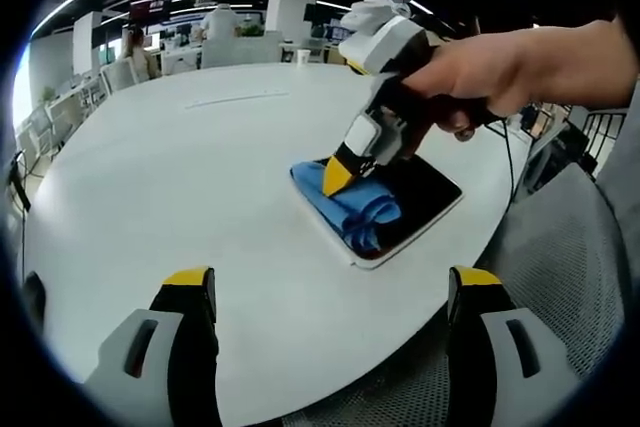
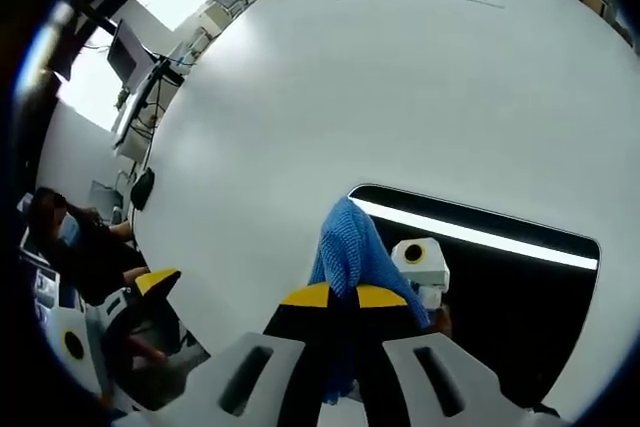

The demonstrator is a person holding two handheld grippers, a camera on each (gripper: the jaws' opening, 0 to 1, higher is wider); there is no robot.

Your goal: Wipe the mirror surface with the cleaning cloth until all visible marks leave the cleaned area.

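Cloth [image 2: 350, 247] clamped between right gripper [image 2: 342, 299] fingers, over mirror [image 2: 500, 277]; left gripper [image 1: 330, 292] spread, empty. Could slip loose if dragged hard, leaving marks.

I count one mirror [image 1: 425, 209] lying flat on one round white table [image 1: 200, 187], ahead of my left gripper [image 1: 335, 297]. One blue cleaning cloth [image 1: 355, 207] sits on the mirror, pinched by my right gripper [image 1: 345, 169]. That makes two grippers. One hand [image 1: 500, 72] is visible. One mesh chair [image 1: 570, 247] stands right of the left gripper.
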